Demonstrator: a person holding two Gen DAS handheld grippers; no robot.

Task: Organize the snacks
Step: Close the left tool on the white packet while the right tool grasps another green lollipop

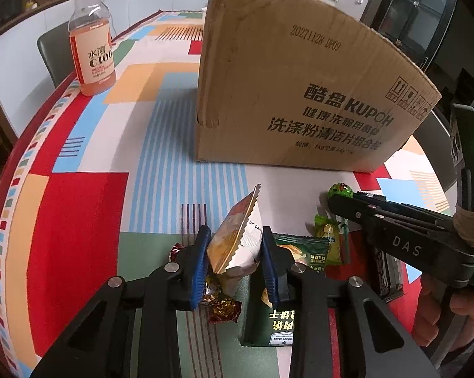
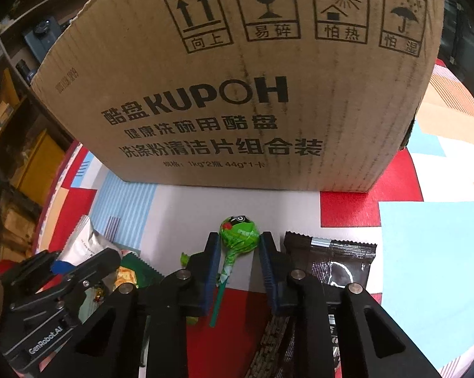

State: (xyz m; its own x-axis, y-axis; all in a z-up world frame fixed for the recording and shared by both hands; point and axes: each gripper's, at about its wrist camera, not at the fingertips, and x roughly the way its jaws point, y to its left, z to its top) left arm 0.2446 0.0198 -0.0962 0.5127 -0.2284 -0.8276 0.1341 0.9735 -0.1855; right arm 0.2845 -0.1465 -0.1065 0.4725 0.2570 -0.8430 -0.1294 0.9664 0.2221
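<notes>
snack packets (image 1: 303, 252) lie before the cardboard box (image 1: 287, 94), bottle (image 1: 92, 47) far left.

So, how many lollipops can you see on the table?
1. The green lollipop lies in front of the cardboard box, between the fingers of the right gripper, which straddle it. Others may be hidden under the snack packets.

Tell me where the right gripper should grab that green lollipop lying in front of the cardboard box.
Probably grip the lollipop on its round wrapped head, coming from above with a finger on each side. The head is its bulkiest part and lies between the right gripper's open jaws, while the thin green stick lies flat on the tablecloth, leaving little to pinch.
</notes>
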